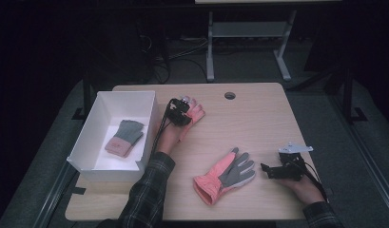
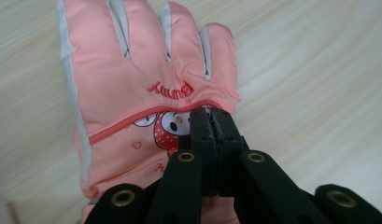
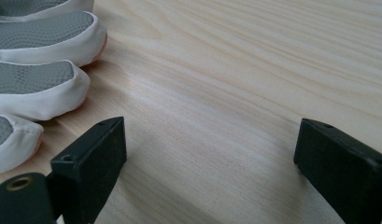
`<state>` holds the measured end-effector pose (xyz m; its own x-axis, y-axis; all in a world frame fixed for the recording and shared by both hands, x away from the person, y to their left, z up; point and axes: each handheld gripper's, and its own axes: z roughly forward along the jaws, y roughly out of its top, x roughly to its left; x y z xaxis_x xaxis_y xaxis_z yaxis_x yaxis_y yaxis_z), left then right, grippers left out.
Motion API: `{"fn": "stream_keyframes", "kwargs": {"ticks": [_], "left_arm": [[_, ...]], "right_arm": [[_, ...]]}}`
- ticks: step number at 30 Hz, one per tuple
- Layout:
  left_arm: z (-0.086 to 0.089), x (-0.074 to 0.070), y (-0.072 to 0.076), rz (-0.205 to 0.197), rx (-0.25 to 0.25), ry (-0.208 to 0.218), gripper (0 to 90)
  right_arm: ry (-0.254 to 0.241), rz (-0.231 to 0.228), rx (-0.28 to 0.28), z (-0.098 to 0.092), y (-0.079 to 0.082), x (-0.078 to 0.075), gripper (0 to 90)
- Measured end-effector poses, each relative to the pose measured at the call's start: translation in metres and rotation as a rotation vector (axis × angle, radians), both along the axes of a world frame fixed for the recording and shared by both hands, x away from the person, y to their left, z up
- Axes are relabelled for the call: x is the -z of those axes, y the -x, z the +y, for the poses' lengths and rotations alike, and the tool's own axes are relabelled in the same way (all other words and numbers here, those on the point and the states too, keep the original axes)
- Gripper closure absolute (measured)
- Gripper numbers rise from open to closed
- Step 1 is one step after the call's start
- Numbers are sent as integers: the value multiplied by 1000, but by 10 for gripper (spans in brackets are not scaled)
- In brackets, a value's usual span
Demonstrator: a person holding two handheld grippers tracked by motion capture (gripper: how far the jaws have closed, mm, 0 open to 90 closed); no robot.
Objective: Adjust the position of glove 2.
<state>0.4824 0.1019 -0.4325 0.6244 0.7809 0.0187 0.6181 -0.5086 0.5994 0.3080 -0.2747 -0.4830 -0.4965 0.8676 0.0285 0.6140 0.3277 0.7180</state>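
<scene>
Pale wooden table (image 1: 258, 118), a white box (image 1: 99, 142) at its left edge.
Beside the box, the left gripper (image 2: 212, 122) pinches a pink glove (image 2: 132, 70); a second glove (image 1: 224, 175) lies mid-table; the right gripper (image 3: 209, 154) gapes wide, holding nothing.

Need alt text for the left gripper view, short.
The left gripper's two black jaws are pinched together on the back of a pink glove, right at its cartoon bunny print. The glove lies flat on a light wooden table, fingers pointing away from the camera, with the red word "Bunny" appearing upside down.
</scene>
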Motion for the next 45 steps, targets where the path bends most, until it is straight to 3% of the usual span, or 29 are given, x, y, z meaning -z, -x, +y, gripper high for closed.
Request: {"fn": "stream_keyframes", "kwargs": {"ticks": [1, 8, 13, 15, 17, 21, 24, 29, 36, 39, 42, 45], "left_arm": [[-2, -3, 3, 5, 15, 24, 891], [-25, -12, 30, -6, 145, 54, 891], [-43, -13, 49, 41, 259, 55, 888], [-49, -11, 55, 52, 285, 68, 883], [-52, -8, 57, 55, 300, 51, 860], [-52, -12, 57, 40, 293, 55, 740], [-47, -20, 56, 5, 266, 52, 660], [-35, -27, 48, -32, 219, 55, 587], [-34, -10, 36, 10, 189, 42, 473], [-34, 0, 32, 35, 190, 16, 447], [-31, 5, 29, 53, 186, 39, 468], [-27, 5, 27, 66, 188, 55, 564]], "right_arm": [[0, 0, 0, 0, 0, 0, 88], [0, 0, 0, 0, 0, 0, 88], [0, 0, 0, 0, 0, 0, 88], [1, 0, 0, 0, 0, 0, 88], [1, 0, 0, 0, 0, 0, 88], [1, 0, 0, 0, 0, 0, 88], [1, 0, 0, 0, 0, 0, 88], [1, 0, 0, 0, 0, 0, 87], [1, 0, 0, 0, 0, 0, 88], [1, 0, 0, 0, 0, 0, 88], [1, 0, 0, 0, 0, 0, 88], [1, 0, 0, 0, 0, 0, 88]]}}
